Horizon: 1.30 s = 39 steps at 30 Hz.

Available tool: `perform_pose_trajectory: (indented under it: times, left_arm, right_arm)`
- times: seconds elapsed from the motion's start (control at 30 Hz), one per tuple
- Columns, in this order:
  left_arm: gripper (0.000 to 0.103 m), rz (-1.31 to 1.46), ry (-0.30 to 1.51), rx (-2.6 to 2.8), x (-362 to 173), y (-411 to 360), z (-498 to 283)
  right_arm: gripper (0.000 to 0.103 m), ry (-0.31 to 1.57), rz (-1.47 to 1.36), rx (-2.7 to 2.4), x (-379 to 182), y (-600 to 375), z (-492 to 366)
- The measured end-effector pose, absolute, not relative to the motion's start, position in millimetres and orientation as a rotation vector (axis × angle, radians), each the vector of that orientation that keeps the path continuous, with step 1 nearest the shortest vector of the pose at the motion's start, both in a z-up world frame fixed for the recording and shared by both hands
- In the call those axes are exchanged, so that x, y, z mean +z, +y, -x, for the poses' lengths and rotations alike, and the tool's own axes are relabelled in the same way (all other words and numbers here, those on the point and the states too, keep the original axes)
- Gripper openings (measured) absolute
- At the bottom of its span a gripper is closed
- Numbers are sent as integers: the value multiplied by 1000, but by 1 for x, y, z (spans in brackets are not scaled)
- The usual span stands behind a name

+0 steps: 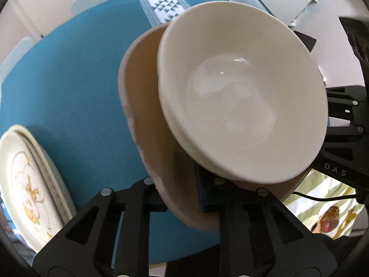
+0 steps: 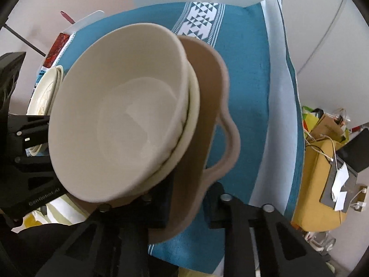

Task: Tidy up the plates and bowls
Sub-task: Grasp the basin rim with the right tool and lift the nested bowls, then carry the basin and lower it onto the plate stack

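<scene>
**A:** Left wrist view first — what's hard to make out? The left gripper (image 1: pixel 182 198) has its jaws pinched on the wall of the tan handled dish (image 1: pixel 143 106), one pad inside, one outside. The dish's near rim drops behind the fingers, so I can't see its bottom. The cream bowls (image 1: pixel 242 97) sit nested in it, tilted, hiding most of its inside. How many bowls? I can only tell two rims.

**B:** And around it? Teal tablecloth (image 1: pixel 69 80) underneath, a floral plate stack (image 1: pixel 27 184) cut off at the left edge, and the other gripper poking in from the right, its tips hidden behind the bowls.

**A:** Right wrist view: the right gripper (image 2: pixel 189 198) is clamped on the opposite wall of the same dish (image 2: pixel 207 92), near its loop handle (image 2: pixel 230 143). Bowls (image 2: pixel 120 110) again fill the middle, a bit blurred.

**B:** Plates (image 2: pixel 43 92) peek out behind the bowls on the left — mostly covered. A yellow box (image 2: pixel 320 184) with wires sits off the cloth's (image 2: pixel 249 80) right edge.
</scene>
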State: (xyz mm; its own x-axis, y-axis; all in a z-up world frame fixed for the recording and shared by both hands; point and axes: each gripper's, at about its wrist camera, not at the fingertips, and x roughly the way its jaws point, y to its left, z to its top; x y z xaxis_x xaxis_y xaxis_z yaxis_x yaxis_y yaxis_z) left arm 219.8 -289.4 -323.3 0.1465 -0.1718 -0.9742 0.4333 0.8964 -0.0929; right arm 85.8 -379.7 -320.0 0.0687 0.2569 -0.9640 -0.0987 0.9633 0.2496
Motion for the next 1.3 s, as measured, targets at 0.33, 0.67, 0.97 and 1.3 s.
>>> perform_pose_trajectory:
  times: [0.33, 0.67, 0.97, 1.3]
  left_arm:
    - [14, -263, 1273, -415, -314, -292, -212]
    - [14, -239, 1233, -383, -295, -278, -214]
    - [14, -189, 1150, -299, -240, -235, -206]
    - [14, -146, 1103, -229, -205, -142, -194]
  right_arm:
    - [13, 1448, -125, 273, -316, -382, -80]
    - [13, 1383, -100, 258, -299, -374, -87]
    - [13, 1284, -21, 318, -251, -348, -101]
    - [13, 1220, 47, 383, -208, -260, -117]
